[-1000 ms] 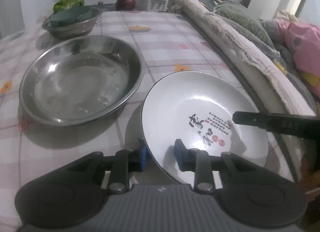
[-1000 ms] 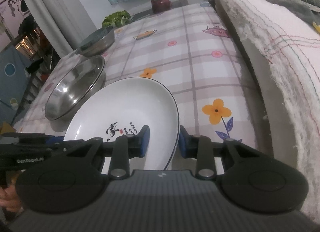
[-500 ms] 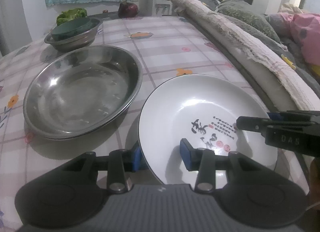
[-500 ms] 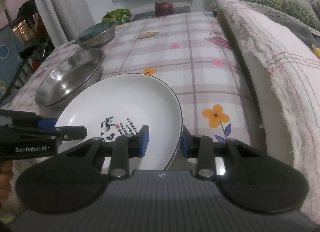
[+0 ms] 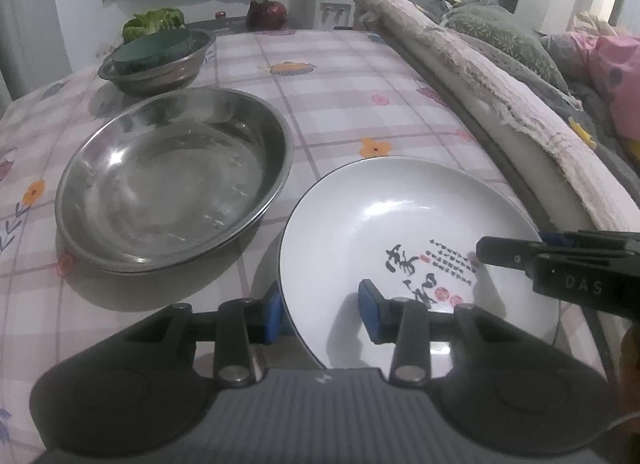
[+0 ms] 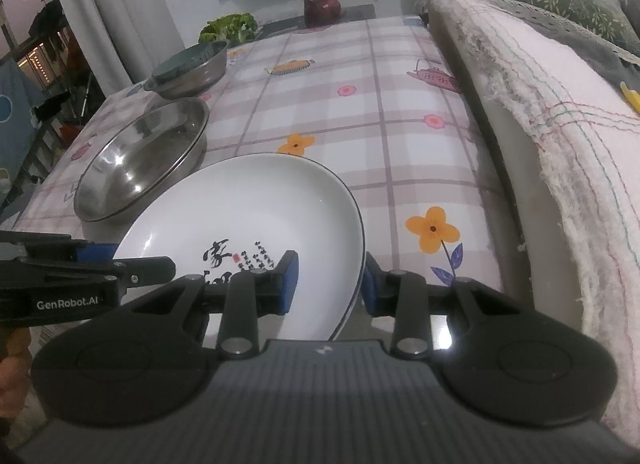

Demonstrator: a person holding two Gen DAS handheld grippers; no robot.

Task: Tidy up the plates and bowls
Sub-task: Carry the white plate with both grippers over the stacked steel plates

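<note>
The steel basin (image 5: pixel 172 183) lies ahead and left of my left gripper (image 5: pixel 320 316); it is thin and stiff, probably light. The white plate (image 5: pixel 400 232) rests on the tablecloth (image 5: pixel 340 75) with its near rim between both pairs of fingers. It looks like glazed ceramic: heavy, slick, chippable, so I would pinch it at the rim. The left jaws have just been opening and straddle the rim loosely. The right gripper (image 6: pixel 330 284) also stands parted around it, though I can't tell if its outer pad touches. The plate has black calligraphy with red seals, unreadable to me. The gripper bodies read "GenRobot.AI" and, partly, "OAS".
</note>
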